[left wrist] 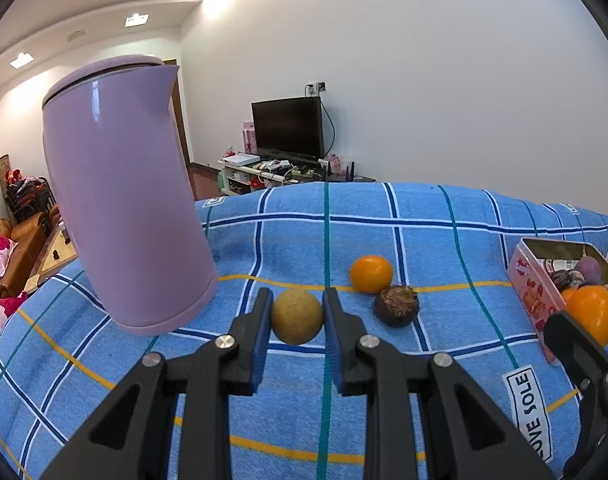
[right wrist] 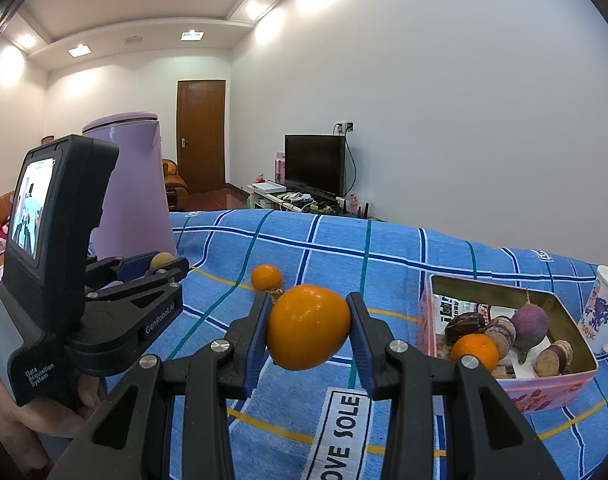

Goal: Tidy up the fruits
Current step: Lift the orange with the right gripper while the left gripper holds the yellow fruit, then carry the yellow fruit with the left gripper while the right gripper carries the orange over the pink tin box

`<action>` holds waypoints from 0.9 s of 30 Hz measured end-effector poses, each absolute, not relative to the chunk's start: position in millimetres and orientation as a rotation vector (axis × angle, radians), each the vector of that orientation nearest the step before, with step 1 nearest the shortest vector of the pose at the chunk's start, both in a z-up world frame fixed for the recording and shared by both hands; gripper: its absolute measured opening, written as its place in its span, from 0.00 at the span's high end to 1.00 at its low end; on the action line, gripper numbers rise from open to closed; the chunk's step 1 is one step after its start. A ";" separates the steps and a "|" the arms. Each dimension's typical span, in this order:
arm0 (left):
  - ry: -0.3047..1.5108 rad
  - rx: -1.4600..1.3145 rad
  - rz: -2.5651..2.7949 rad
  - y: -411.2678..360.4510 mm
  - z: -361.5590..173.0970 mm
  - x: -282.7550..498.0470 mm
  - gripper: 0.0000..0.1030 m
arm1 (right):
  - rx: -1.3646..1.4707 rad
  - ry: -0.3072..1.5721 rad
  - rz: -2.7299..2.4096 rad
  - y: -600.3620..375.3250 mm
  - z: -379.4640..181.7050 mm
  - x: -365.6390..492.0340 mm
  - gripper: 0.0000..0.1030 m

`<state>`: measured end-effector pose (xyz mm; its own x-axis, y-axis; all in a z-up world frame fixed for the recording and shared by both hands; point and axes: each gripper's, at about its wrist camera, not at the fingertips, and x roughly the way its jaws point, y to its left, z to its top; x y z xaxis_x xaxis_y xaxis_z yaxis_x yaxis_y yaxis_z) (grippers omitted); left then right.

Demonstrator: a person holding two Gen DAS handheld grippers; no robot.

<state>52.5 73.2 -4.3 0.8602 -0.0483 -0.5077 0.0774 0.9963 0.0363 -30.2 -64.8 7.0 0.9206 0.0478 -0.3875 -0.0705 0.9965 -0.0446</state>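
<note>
Here, the left gripper (left wrist: 297, 312) pinches a tan round fruit (left wrist: 297, 317) between its blue pads, low over the blue checked cloth (left wrist: 423, 216), just beside the base of a lilac kettle (left wrist: 124, 200). The right gripper (right wrist: 308, 330) is clamped on a large orange fruit (right wrist: 307, 327), held above the cloth and just left of the pink tin box (right wrist: 543, 390). In the left wrist view, a small orange (left wrist: 371, 273) and a dark brown husked fruit (left wrist: 396, 305) lie on the cloth, touching or nearly so, to the right of the pinched fruit. The box holds another orange (right wrist: 475, 351), a purple round fruit (right wrist: 529, 320), a dark brown piece (right wrist: 463, 326) and several cut brown-and-tan pieces. A white printed mug (right wrist: 601, 312) stands just right of the box. A television (right wrist: 315, 165) stands by the far wall, well behind the table
</note>
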 end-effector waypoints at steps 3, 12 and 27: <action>0.530 0.058 -0.067 71.3 -4.5 50.4 0.74 | -0.064 0.397 0.060 -67.5 6.7 -31.5 0.61; 0.523 0.062 -0.071 63.1 -2.5 42.0 0.74 | -0.072 0.394 0.053 -76.1 8.2 -36.8 0.61; 0.516 0.098 -0.085 35.1 -1.3 22.6 0.74 | -0.078 0.390 0.039 -98.3 11.7 -48.6 0.61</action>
<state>22.6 35.1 -1.3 0.8667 -0.0563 -0.4957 0.1057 0.9918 0.0721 -48.6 -98.3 11.7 0.9244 0.0232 -0.3808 -0.0530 0.9963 -0.0681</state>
